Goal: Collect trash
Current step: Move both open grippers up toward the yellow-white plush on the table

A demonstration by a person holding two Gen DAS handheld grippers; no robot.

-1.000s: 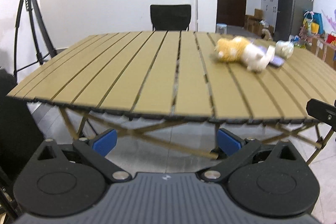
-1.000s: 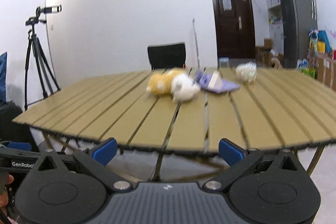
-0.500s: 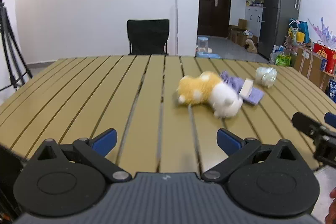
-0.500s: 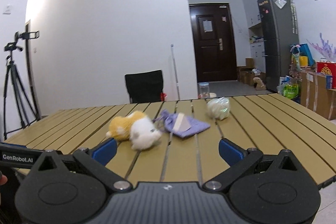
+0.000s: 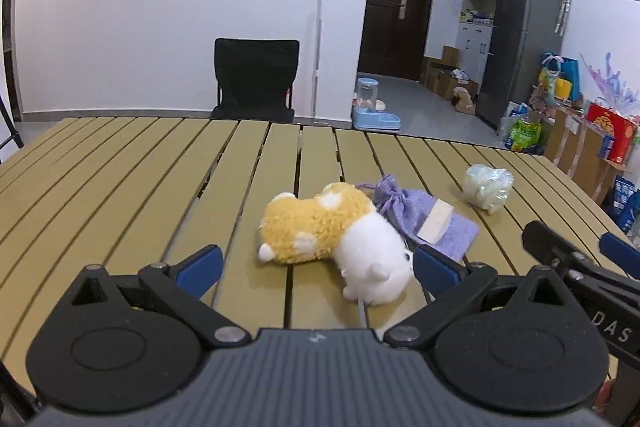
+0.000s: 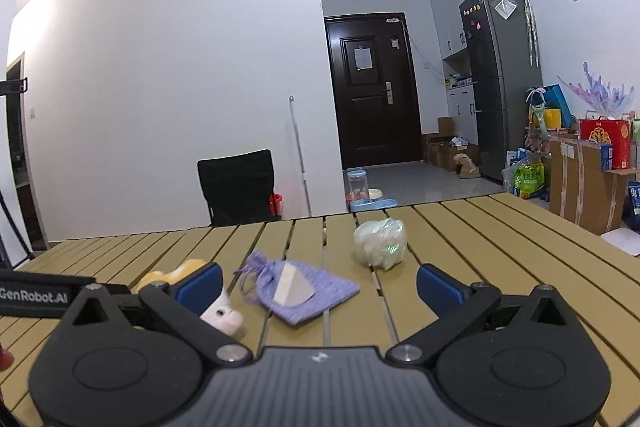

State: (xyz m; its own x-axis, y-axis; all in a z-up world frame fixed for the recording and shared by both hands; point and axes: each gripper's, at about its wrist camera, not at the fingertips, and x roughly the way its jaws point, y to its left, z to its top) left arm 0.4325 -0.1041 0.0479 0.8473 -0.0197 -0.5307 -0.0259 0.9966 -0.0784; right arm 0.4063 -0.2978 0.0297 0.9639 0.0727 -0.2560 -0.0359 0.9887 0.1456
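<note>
On tan slatted table (image 5: 120, 187), far right: crumpled pale-green plastic wad (image 5: 487, 187) lying beside purple drawstring pouch (image 5: 424, 219) | orange-white plush toy (image 5: 336, 231) sitting nearer | left gripper (image 5: 316, 267), right gripper (image 6: 320, 287) both gaping wide, holding nothing | approaching; next likely: right reaching over wad.

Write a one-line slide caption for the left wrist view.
Open left gripper over a slatted tan table, facing an orange-and-white plush toy, purple drawstring pouch and crumpled plastic wad.
</note>
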